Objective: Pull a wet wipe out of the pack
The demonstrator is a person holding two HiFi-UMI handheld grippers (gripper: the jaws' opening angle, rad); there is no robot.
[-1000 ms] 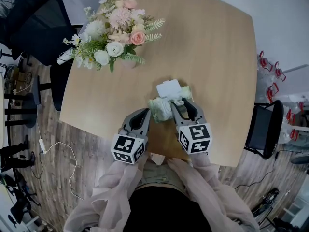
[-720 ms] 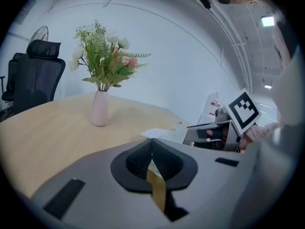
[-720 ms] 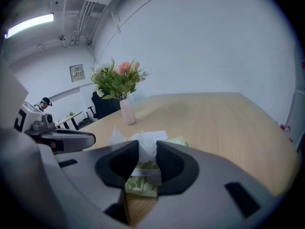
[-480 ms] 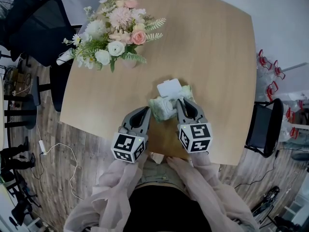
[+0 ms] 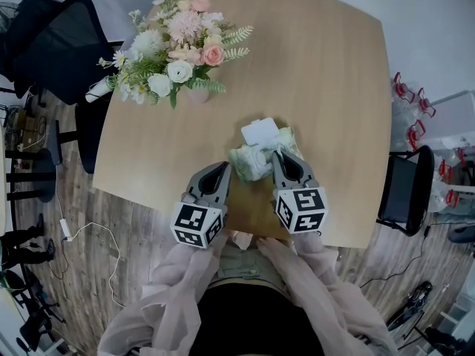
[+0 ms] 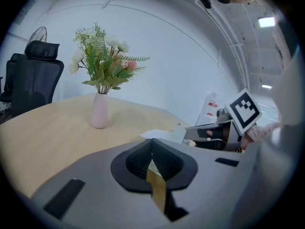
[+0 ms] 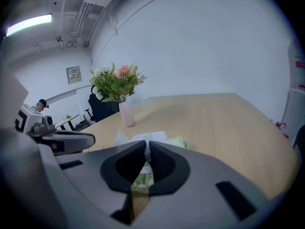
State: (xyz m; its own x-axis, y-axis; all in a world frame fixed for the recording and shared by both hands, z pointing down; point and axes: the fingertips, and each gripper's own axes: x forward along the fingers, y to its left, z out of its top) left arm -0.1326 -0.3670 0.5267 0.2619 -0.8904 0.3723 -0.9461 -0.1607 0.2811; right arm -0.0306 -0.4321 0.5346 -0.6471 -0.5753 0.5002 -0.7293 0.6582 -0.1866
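The green and white wet wipe pack (image 5: pixel 251 163) lies on the wooden table (image 5: pixel 326 87) with its white lid flap (image 5: pixel 260 133) folded open. My right gripper (image 5: pixel 277 154) reaches over the pack's right side. Its jaws have just closed, and in the right gripper view (image 7: pixel 147 144) they pinch a white wipe (image 7: pixel 148 138) that sticks up between the pads, with the green pack (image 7: pixel 178 141) beyond. My left gripper (image 5: pixel 225 167) rests just left of the pack, apart from it. Its pads (image 6: pixel 152 144) meet with nothing between them.
A pink vase of flowers (image 5: pixel 178 50) stands at the table's far left. Black office chairs stand left (image 5: pixel 59 43) and right (image 5: pixel 404 195) of the table. The table's near edge runs just under my grippers. A white cable (image 5: pixel 89 228) lies on the floor.
The right gripper's jaws stood wide around the pack's top a second ago and are now closed on the wipe. The left gripper and the pack have not moved.
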